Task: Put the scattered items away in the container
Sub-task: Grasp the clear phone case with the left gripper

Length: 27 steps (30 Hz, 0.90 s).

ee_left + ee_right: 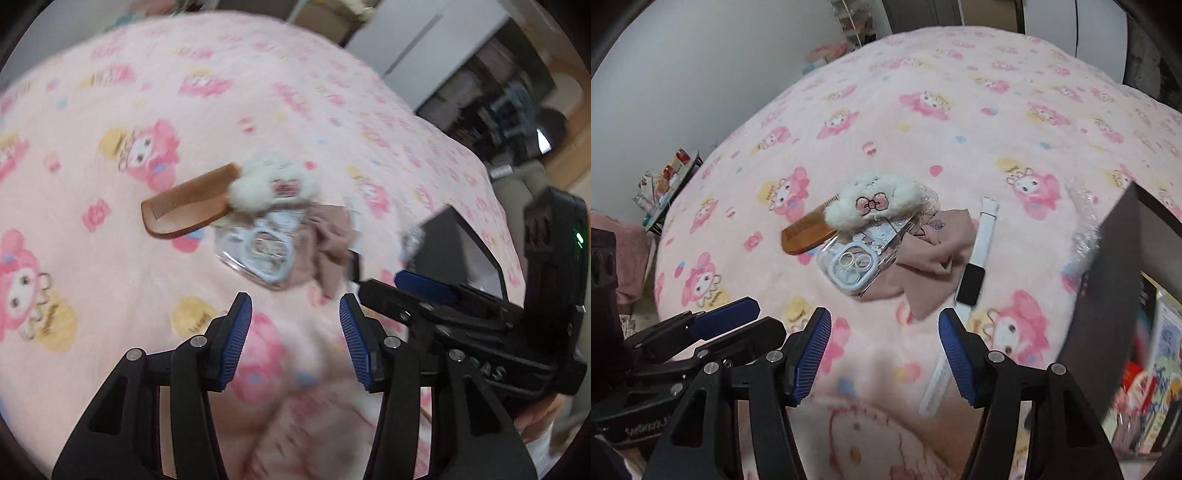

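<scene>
On the pink cartoon blanket lie a brown wooden comb, a white fluffy hair clip with a pink bow, a clear phone case, a pink cloth bow and a white smartwatch. The dark container stands at the right. My right gripper is open and empty, just short of the items. My left gripper is open and empty, near the phone case, comb and clip. The container shows beyond the right gripper.
A small side table with bottles stands left of the bed by the white wall. Shelves and boxes are at the far right. Books and colourful packages lie beside the container.
</scene>
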Motion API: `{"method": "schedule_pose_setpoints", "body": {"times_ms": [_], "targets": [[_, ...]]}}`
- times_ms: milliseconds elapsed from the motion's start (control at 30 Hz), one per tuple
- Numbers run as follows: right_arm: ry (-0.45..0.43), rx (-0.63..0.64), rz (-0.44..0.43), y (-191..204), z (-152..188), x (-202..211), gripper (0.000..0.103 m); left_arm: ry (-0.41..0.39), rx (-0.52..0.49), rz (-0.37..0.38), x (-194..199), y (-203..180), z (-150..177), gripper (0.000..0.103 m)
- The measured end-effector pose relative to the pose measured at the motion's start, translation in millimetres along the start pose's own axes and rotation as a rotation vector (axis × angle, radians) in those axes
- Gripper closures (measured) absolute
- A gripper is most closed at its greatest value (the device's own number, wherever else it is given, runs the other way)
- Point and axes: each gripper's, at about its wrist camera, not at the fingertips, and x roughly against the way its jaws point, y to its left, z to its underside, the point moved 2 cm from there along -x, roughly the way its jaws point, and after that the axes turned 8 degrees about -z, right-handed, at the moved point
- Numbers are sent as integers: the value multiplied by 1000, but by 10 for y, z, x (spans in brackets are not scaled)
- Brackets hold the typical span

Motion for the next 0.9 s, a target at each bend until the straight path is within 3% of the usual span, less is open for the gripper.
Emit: {"method": "schedule_pose_setpoints", "body": {"times_ms": [267,367,433,500,800,900], "targets": [[106,-10,-41,-182,-193,-650,52,148,144,45,-801,381,-222,57],[122,-25,-20,-281,-215,-779,52,168,165,73,-958,407,-242,57],[126,-45,-7,-349,-222,-820,52,159,176,73,-976,418,-252,66],[127,-59,-2,-397,-224,-832,52,151,179,94,-925,436,-246,81],[100,-49,21,-321,-215,-633,52,98,172,126,-249,727,88,87],[132,-2,-31,-146,-207,-600,52,91,199,117,-91,898,172,88]]}}
